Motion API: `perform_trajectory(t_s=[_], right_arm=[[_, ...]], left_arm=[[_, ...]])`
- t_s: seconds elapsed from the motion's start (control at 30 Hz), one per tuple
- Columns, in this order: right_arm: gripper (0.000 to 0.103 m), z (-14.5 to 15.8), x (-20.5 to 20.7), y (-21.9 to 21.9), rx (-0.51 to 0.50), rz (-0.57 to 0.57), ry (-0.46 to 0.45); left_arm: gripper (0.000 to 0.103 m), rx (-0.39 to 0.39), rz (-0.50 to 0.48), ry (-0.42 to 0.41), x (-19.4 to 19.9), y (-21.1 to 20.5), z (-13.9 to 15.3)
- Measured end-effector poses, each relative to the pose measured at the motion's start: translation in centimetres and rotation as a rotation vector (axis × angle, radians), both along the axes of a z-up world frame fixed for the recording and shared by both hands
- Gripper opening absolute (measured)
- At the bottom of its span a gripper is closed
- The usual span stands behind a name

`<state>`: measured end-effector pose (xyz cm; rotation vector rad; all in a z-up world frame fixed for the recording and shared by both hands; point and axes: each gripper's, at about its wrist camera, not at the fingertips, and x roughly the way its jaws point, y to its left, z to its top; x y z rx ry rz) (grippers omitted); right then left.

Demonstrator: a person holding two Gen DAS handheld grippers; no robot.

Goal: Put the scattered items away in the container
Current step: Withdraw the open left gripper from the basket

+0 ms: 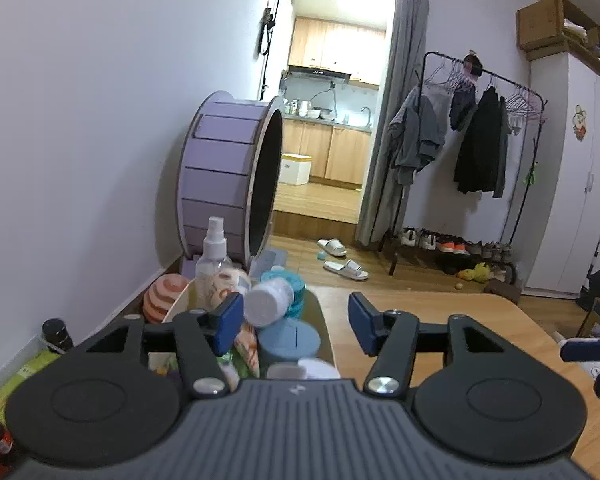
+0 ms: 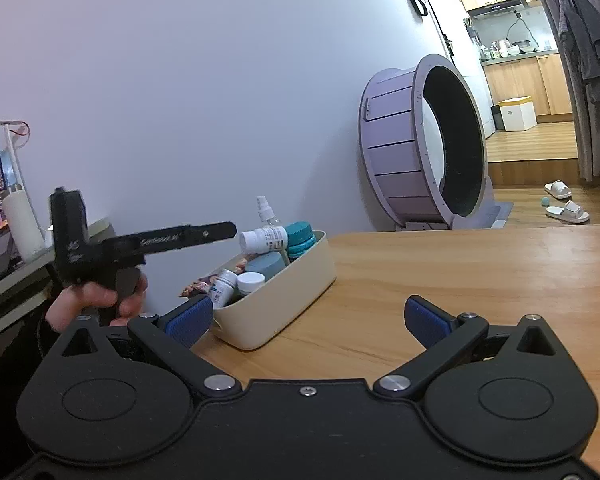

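Right wrist view, left to right: the left gripper (image 2: 236, 231) hangs over the cream container (image 2: 284, 312), jaws apart and empty per its own camera, a white pill bottle (image 2: 262, 239) lying loose on the heap just beyond its tip. Packed beneath are a spray bottle (image 2: 266, 210), teal-capped jar (image 2: 300, 236), blue canister (image 2: 266, 265) and small white bottles. The right gripper (image 2: 307, 320) is spread wide and empty over the bare wooden table (image 2: 459, 272). Nothing scattered shows there, so tidying looks essentially complete.
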<state>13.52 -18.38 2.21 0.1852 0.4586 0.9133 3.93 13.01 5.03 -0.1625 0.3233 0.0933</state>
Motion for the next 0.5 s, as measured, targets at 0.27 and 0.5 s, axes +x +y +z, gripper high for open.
perform_trajectory(t_s=[0.27, 0.5], right_arm=[[0.103, 0.3, -0.7, 1.5, -0.015, 0.048, -0.013], [0.103, 0.9, -1.4, 3.1, -0.035, 0.084, -0.028]], left_arm=[[0.084, -0.002, 0.045, 0.04, -2.6, -0.2, -0.5], [0.103, -0.055, 0.088, 0.077, -4.9, 0.9, -0.8]])
